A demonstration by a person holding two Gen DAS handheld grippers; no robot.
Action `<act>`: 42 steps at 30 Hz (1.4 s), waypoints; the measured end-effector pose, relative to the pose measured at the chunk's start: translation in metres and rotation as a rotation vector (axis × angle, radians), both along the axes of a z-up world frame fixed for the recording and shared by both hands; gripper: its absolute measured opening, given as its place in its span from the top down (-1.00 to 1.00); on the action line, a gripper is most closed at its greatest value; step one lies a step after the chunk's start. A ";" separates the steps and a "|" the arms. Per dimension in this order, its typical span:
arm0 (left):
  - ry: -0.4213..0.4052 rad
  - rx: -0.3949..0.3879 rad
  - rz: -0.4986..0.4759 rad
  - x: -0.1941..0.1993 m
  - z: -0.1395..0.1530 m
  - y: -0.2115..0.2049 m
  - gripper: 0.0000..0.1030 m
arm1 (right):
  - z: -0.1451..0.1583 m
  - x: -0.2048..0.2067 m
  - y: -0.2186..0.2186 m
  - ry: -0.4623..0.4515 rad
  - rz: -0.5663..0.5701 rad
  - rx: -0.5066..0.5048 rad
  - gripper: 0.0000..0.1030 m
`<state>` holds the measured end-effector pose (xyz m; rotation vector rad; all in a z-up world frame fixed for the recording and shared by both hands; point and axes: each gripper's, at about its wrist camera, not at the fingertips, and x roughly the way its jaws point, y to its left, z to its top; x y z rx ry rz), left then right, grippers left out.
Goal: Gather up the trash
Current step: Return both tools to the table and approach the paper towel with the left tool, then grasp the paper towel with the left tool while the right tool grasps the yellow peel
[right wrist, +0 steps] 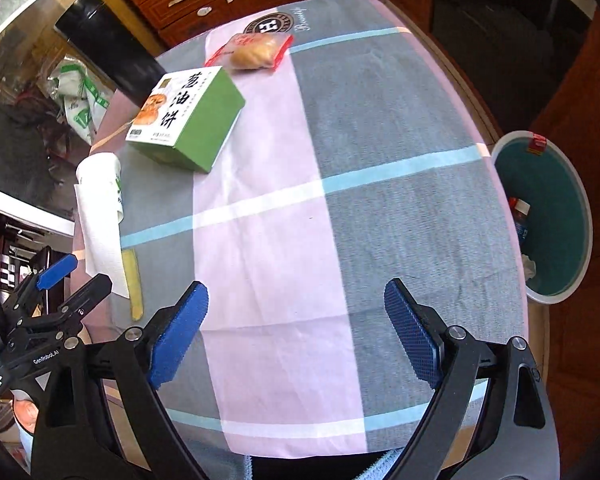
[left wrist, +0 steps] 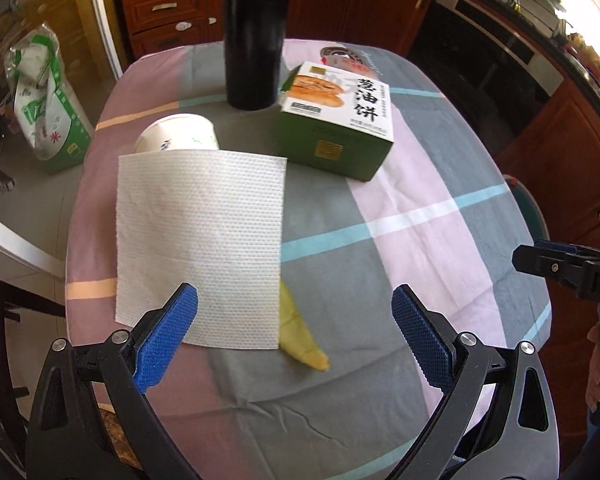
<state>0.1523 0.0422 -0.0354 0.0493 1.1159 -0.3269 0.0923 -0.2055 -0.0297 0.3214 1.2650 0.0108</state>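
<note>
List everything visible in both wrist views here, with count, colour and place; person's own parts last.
paper towel: 1, white, table's left side, draped over cup and peel
paper cup: 1, white, lying under towel's far edge
banana peel: 1, yellow, sticking out beside the towel
food box: 1, green and white, mid table
black cylinder: 1, far left of box
snack packet: 1, red and clear, table's far end
tablecloth: 1, grey and pink check
trash bin: 1, teal liner, right of table, some trash inside
left gripper: open, empty
right gripper: open, empty
</note>
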 end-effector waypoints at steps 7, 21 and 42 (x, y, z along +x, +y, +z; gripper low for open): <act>0.011 0.004 0.054 0.008 -0.009 0.049 -0.90 | -0.003 0.013 0.059 0.024 0.086 -0.022 -0.69; 0.112 -0.002 0.055 0.042 -0.052 0.062 -0.90 | -0.039 0.024 0.085 0.102 0.092 -0.030 -0.71; 0.069 -0.075 0.044 0.023 -0.036 0.074 0.51 | -0.055 0.025 0.108 0.122 0.144 -0.063 -0.71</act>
